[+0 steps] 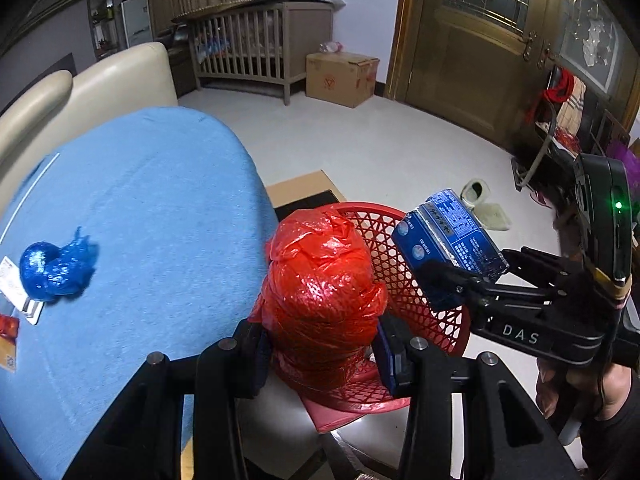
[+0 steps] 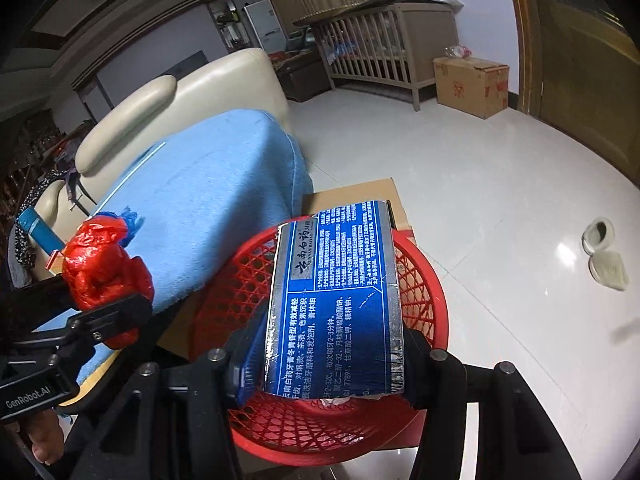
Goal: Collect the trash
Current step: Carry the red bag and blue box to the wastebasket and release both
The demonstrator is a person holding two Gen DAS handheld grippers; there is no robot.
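Observation:
My left gripper is shut on a crumpled red plastic bag and holds it at the near rim of a red mesh basket. The bag also shows in the right wrist view, at the blue cloth's edge. My right gripper is shut on a blue toothpaste box and holds it over the basket. The box shows in the left wrist view above the basket's right side. A crumpled blue plastic bag lies on the blue cloth at the left.
The blue cloth covers a seat beside a cream sofa. White cards lie under the blue bag. The basket stands on flat cardboard. A slipper, a cardboard box and a crib are on the tiled floor.

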